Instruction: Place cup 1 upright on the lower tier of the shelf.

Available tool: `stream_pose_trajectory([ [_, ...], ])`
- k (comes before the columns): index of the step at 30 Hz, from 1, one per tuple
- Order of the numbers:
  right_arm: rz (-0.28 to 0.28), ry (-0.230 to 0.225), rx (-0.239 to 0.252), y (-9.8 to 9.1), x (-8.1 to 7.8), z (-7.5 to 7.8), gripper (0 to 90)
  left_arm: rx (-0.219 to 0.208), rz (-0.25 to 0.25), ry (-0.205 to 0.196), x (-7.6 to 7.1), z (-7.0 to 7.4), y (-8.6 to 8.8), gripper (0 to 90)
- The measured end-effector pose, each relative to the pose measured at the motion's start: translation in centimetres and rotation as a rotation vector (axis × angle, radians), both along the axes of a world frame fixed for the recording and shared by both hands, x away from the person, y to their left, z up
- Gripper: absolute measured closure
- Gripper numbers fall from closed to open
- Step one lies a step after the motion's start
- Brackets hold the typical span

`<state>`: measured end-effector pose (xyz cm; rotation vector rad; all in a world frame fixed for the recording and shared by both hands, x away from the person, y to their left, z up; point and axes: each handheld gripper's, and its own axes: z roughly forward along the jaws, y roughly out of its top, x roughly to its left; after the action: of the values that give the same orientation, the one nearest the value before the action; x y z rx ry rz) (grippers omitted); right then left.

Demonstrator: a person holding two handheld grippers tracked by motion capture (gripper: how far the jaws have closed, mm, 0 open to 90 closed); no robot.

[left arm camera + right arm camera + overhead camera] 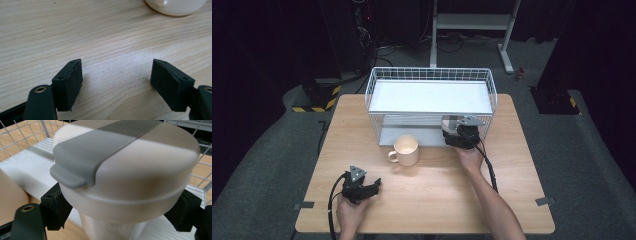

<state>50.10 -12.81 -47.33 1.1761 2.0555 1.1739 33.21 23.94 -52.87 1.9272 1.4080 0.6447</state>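
Here the right hand-held gripper (458,131) has its black jaws closed partway around a cream tumbler with a clear body, a round cream lid and a grey silicone strap (125,170). The pads press on it just under the lid, one from each side. The tumbler is at the front opening of the white wire basket shelf (432,75), near its right end, towards the far right part of the light wooden tabletop (437,200). It looks to me that the step in hand is to place the tumbler on the lower white board of the shelf (27,167), or to take it from there; I cannot tell which. If it is going in, the next move needs a level push under the upper board, keeping the lid free of the wire, and then a slow opening of the jaws.

The left hand-held gripper (116,82) rests low at the near left part of the tabletop with its jaws wide apart and nothing between them.

A cream ceramic mug with a handle (405,150) stands just in front of the shelf, near the middle. The lid appears smooth and matte, the strap soft and rubbery, the wood finely grained.
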Motion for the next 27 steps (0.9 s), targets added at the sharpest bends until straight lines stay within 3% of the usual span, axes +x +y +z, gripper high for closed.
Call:
stream_pose_trajectory([
  [15,-0.006,-0.004,0.018,-0.1,-0.1,-0.5,18.6,0.001,0.0,0.0,0.0,0.0,0.0,26.2],
  [21,-0.019,-0.023,0.054,-0.3,-0.3,-1.0,18.6,0.001,0.0,0.0,0.0,0.0,0.0,26.2],
  [27,-0.034,-0.065,0.044,-0.2,-0.1,-1.5,18.6,0.0,0.0,0.0,0.0,0.0,0.0,26.1],
])
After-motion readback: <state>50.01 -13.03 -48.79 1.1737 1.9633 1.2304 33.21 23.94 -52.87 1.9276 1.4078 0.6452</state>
